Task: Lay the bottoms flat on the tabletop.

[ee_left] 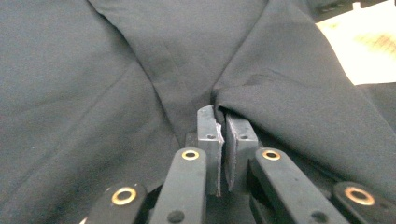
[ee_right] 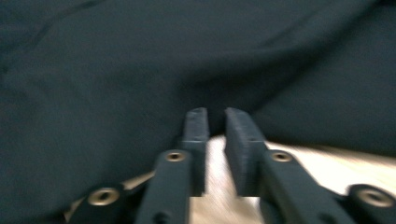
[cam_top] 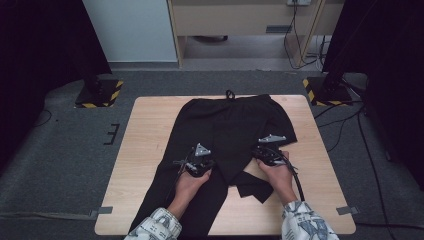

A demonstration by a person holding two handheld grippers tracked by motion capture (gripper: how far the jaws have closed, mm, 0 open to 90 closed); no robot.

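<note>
You are working a pair of black, thin woven trousers (cam_top: 227, 130) spread flat on the pale wooden table (cam_top: 145, 135), waistband and drawstring at the far edge, one leg running down toward you on your left and the other leg folded back on itself near your right hand. This cloth is light and limp — it holds no shape of its own, so whatever you lift will drape and drag the layers next to it, and a smooth weave like this can slide out of a shallow pinch. Your left gripper (ee_left: 218, 128) has its jaws pressed almost together on a raised ridge of the fabric near the crotch seam, and that fold looks properly caught between the pads. Your right gripper (ee_right: 215, 133) sits at the edge of the other leg with its jaws a little apart, bare table showing through the gap and no cloth between the pads, though the view is blurred. Take hold there at a doubled edge or seam rather than a single flat layer — the thicker bite will slip less. Keep both holds level when you move, or the loose leg will bunch and twist.
</note>
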